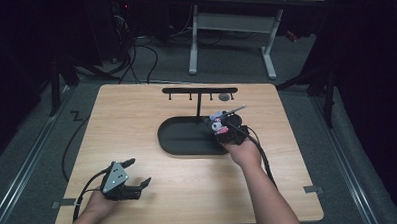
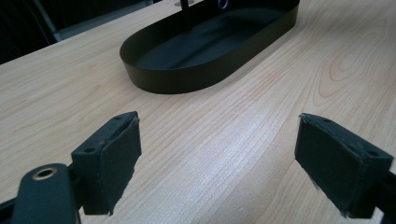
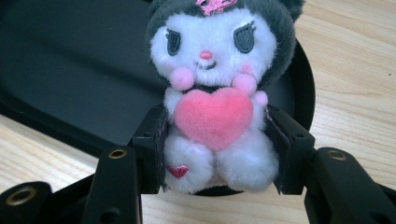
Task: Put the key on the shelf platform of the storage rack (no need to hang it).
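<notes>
Wooden bench (image 1: 136, 119): pale wood grain, carrying every item named below
Black tray (image 1: 180, 137): long oval with a low wall, near the middle of the bench; in the left gripper view its dark floor looks bare, while its far end is hidden in the high view by the right hand-held gripper
Black stand (image 1: 200, 90): a thin post rises from the tray's back edge to a crossbar with short pegs; a small ring (image 1: 225, 97) hangs near the bar's right end
Left hand-held gripper (image 1: 138, 173): near the bench's front left corner, well apart from the tray; jaws spread wide with bare wood between the pads (image 2: 119, 156)
Right hand-held gripper (image 1: 219, 126): over the tray's right end, jaws clamped on the plush toy
Plush toy (image 3: 217, 93): white face, dark grey hood, pink heart at the chest; pinched at its lower body from both sides, upright and facing the right gripper view camera, with the tray's rim and floor behind it
</notes>
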`<state>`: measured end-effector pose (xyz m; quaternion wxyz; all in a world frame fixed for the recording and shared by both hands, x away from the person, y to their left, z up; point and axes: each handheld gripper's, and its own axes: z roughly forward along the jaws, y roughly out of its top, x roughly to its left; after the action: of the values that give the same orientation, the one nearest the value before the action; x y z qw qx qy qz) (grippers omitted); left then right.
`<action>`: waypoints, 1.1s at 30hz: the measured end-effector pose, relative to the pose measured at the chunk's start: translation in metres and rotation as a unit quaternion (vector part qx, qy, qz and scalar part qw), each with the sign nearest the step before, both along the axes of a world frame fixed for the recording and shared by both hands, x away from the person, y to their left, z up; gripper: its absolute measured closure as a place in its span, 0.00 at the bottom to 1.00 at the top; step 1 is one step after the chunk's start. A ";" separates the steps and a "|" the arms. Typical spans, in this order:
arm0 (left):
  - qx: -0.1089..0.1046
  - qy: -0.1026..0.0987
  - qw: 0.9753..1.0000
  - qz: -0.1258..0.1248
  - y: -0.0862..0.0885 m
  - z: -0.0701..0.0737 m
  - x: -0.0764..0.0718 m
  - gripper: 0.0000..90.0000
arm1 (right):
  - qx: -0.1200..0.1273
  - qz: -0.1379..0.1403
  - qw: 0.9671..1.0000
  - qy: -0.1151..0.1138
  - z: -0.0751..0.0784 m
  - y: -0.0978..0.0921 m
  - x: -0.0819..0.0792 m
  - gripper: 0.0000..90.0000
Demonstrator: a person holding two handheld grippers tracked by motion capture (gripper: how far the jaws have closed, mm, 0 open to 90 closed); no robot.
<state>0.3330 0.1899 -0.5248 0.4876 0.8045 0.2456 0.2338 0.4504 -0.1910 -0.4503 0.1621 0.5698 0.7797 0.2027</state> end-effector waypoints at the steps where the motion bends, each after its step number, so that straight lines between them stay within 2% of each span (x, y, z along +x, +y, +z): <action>1: 0.000 0.000 1.000 0.000 0.000 0.000 0.000 0.17 | 0.000 -0.002 1.000 0.002 -0.002 0.000 0.002 0.53; 12: 0.001 0.000 1.000 0.000 0.000 0.000 0.000 0.17 | 0.002 -0.008 1.000 0.002 -0.009 0.000 0.009 0.53; 23: 0.001 -0.001 1.000 0.000 0.000 0.000 0.000 0.17 | -0.013 0.001 0.999 0.031 -0.012 0.003 0.005 0.53; 33: 0.001 -0.001 1.000 0.000 0.000 0.000 0.000 0.17 | -0.005 -0.001 0.999 0.050 -0.023 0.004 0.005 0.53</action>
<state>0.3327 0.1896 -0.5250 0.4872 0.8048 0.2447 0.2346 0.4558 -0.1866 -0.4732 0.1262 0.5794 0.7871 0.1700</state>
